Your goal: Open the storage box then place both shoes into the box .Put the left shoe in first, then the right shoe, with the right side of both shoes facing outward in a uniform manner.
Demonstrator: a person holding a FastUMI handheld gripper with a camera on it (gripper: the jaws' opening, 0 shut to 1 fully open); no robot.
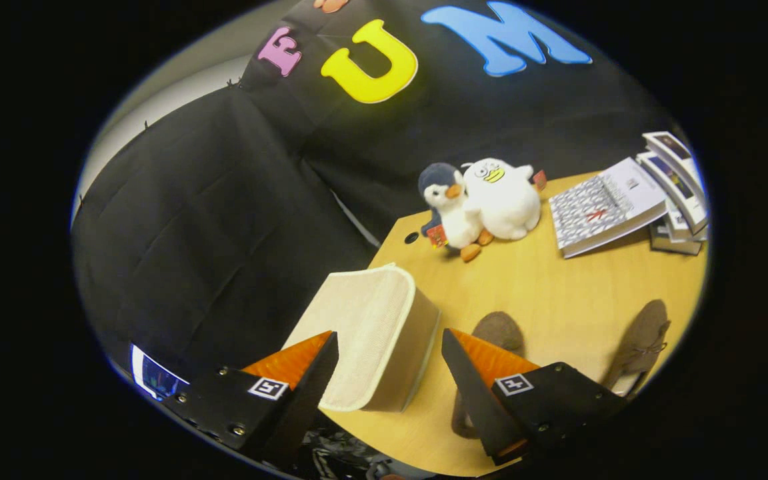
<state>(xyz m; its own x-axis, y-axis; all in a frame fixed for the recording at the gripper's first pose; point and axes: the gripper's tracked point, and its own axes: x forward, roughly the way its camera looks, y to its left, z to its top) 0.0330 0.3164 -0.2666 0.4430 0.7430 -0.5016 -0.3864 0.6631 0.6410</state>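
A cream fabric storage box point(374, 333) with its lid down stands on the wooden table point(557, 293), and its near corner lies between my fingers. My gripper point(391, 353) is open, held above the table, its fingers apart on either side of that corner without pressing it. One brown suede shoe point(501, 331) lies just beyond the right finger, largely hidden by it. A second brown shoe point(644, 340) with laces lies further right near the table's edge.
Two plush toys, a penguin point(449, 207) and a white duck point(504, 199), sit at the table's far side. A stack of books and magazines point(607, 207) lies at the far right. Black cloth walls close the booth behind and to the left.
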